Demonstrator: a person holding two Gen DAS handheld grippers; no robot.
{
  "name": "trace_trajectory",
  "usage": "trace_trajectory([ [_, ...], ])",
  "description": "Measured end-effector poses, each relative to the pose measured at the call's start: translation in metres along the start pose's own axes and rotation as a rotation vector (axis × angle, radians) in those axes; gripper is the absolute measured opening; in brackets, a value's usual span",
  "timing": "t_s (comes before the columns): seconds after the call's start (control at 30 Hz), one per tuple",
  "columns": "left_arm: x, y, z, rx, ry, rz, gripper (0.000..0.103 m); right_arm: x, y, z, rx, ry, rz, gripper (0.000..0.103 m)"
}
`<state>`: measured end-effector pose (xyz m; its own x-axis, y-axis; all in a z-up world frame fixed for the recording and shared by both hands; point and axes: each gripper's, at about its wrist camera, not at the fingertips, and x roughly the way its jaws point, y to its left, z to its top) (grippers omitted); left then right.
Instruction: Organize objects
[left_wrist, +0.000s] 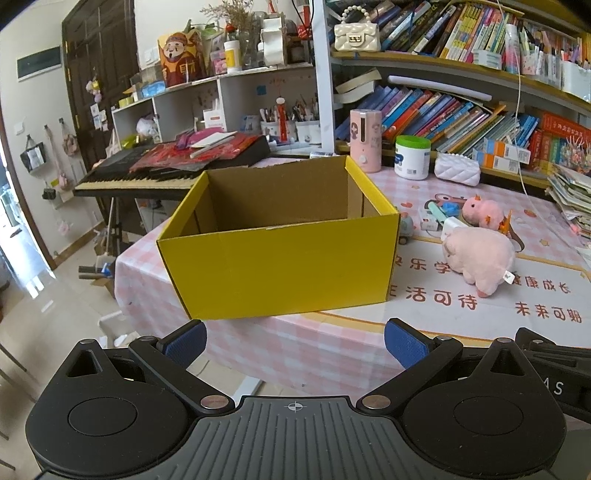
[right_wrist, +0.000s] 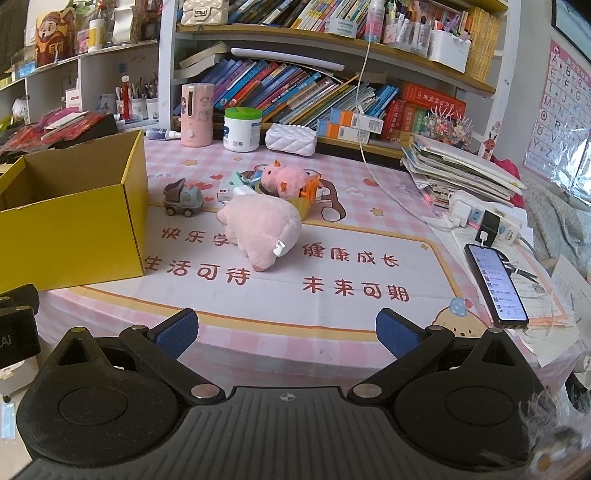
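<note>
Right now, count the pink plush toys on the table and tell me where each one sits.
2. The large pink plush lies mid-table, right of the yellow box. The small pink plush sits behind it in the toy clutter. Others may be hidden there.

My 2 cameras sit low at the near table (right_wrist: 258, 317) edge, facing far. Both see the yellow box (left_wrist: 280, 269) and pink plush (right_wrist: 262, 229).

Yellow box (right_wrist: 74, 221) cut off left.
</note>
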<state>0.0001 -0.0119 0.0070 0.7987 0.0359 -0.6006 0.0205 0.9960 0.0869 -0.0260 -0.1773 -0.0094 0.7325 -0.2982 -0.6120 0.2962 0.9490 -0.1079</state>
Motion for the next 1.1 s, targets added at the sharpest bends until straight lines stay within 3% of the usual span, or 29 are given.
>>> trace_trajectory([
  [0.5, 0.013, -0.013, 0.009, 0.002, 0.000, -0.011, 0.103, 0.011, -0.005, 0.010, 0.002, 0.005, -0.005, 0.103],
  [1.1, 0.049, -0.069, 0.026, -0.020, 0.049, -0.039, 0.103, 0.069, -0.056, 0.040, 0.008, 0.030, -0.012, 0.103],
])
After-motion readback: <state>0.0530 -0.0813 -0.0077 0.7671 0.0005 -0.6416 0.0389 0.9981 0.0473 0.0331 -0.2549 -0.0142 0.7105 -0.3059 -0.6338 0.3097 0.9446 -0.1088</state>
